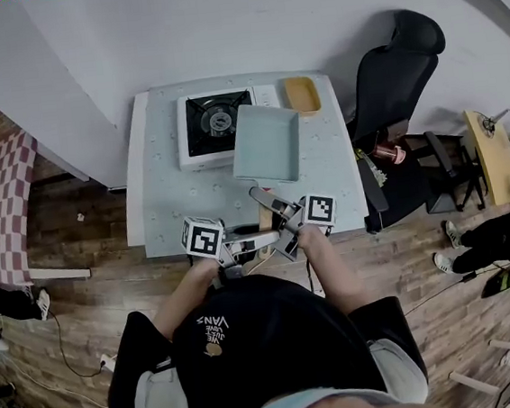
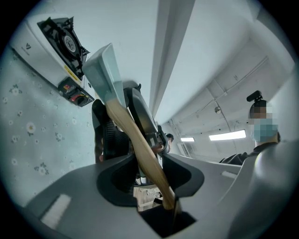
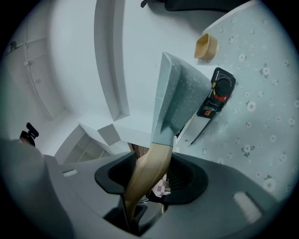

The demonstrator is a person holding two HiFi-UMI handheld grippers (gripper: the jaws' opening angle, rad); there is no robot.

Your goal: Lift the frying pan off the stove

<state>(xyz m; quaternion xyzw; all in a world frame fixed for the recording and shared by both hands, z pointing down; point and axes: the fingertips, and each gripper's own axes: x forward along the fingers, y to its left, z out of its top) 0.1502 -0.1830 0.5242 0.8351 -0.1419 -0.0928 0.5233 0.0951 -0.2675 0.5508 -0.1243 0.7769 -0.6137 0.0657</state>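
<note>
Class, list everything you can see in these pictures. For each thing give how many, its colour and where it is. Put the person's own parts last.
Frying pan: one, pale blue-green, square, with a wooden handle; held over the table at the stove's front right corner.
Stove: one, white with a black burner; at the back of the table.
Dish: one, yellow; at the table's back edge, right of the stove.
Table: one, pale floral cover; in front of the person.
Office chair: one, black; right of the table.
Left claw: one, grey; closed on the pan's handle.
Right claw: one, grey; closed on the pan's handle.
</note>
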